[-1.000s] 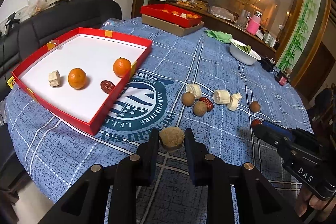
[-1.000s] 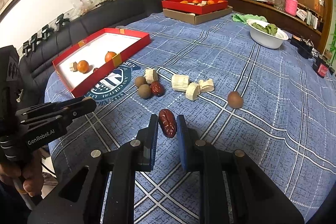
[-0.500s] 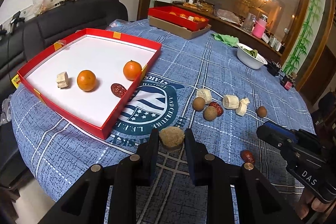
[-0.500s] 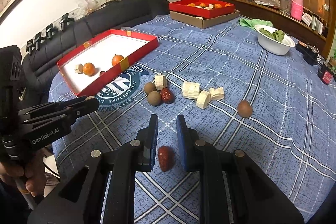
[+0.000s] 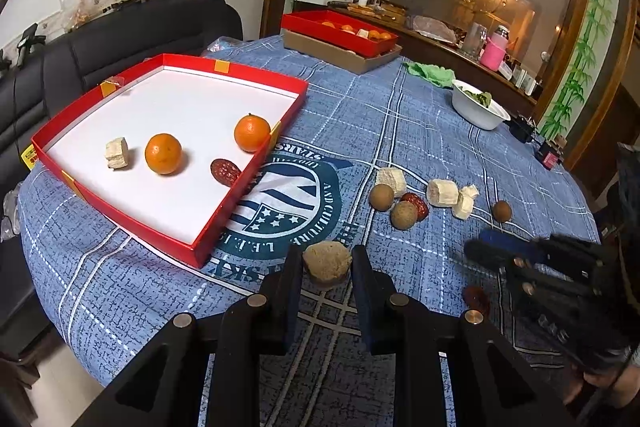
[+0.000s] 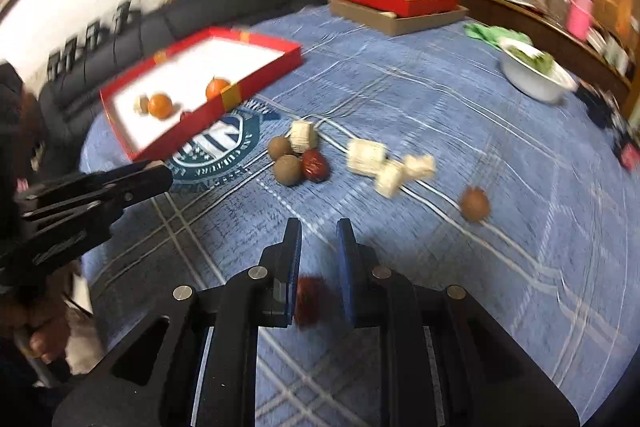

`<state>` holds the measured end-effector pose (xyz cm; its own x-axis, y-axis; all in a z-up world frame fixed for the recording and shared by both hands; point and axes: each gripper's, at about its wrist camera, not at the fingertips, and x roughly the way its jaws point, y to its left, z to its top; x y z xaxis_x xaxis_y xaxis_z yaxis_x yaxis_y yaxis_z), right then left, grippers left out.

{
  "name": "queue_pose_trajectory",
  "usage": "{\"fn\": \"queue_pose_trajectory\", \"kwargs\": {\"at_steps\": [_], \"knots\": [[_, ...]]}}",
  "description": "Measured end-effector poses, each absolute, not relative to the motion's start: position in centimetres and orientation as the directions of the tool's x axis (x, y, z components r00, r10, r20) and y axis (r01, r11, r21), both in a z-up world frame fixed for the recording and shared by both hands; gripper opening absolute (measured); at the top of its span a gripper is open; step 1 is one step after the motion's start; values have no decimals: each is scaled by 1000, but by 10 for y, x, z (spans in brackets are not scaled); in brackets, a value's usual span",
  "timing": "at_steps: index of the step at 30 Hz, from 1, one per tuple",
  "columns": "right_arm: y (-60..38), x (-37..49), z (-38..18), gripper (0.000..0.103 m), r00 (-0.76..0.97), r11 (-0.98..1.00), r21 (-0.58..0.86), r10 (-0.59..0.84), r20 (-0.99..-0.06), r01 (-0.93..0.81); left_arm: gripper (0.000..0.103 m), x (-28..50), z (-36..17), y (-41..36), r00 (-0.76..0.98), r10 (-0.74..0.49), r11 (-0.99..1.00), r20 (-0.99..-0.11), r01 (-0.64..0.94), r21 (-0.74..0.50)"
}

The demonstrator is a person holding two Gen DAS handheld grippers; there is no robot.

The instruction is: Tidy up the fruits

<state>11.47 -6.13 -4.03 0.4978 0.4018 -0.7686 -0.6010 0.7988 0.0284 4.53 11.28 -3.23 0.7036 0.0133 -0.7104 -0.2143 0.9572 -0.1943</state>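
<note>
My left gripper (image 5: 326, 254) is shut on a round tan spongy piece (image 5: 327, 265), held over the blue cloth near the corner of the red tray (image 5: 248, 183). On the tray's white floor lie two oranges (image 5: 163, 153), a pale chunk (image 5: 117, 153) and a red date (image 5: 225, 171). My right gripper (image 6: 318, 227) is shut with nothing between its tips. A red date (image 6: 308, 297) lies on the cloth beneath it, blurred, and also shows as the loose date (image 5: 476, 297) in the left wrist view. Brown round fruits (image 5: 404, 215), pale chunks (image 5: 442, 192) and another date (image 5: 416, 205) are scattered mid-table.
A second red tray with fruit on a cardboard box (image 5: 340, 31) stands at the far edge. A white bowl of greens (image 5: 478, 109) and a green cloth (image 5: 430, 73) lie far right. A black sofa (image 5: 120, 39) runs behind the table. The right wrist view is motion-blurred.
The date has left my right gripper's fingertips and now lies on the cloth below them, while that gripper shifted over the table. My left gripper still holds the tan piece.
</note>
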Motion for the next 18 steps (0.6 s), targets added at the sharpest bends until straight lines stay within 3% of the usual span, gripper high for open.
{"fn": "queue_pose_trajectory", "kwargs": {"at_steps": [6, 12, 13, 18], "knots": [[-73, 95, -29, 18, 492, 799, 26, 395, -776, -600, 23, 52, -43, 117, 689, 6, 956, -725, -216, -197], [-62, 95, -63, 20, 432, 778, 11, 361, -826, -629, 23, 55, -44, 100, 692, -22, 967, -721, -169, -192], [-60, 93, -62, 16, 438, 770, 0, 364, -822, -639, 23, 54, -44, 102, 694, -14, 966, -720, -177, -190], [-66, 89, -52, 16, 473, 781, 21, 399, -786, -625, 23, 55, -44, 113, 691, 1, 958, -723, -208, -197]]}}
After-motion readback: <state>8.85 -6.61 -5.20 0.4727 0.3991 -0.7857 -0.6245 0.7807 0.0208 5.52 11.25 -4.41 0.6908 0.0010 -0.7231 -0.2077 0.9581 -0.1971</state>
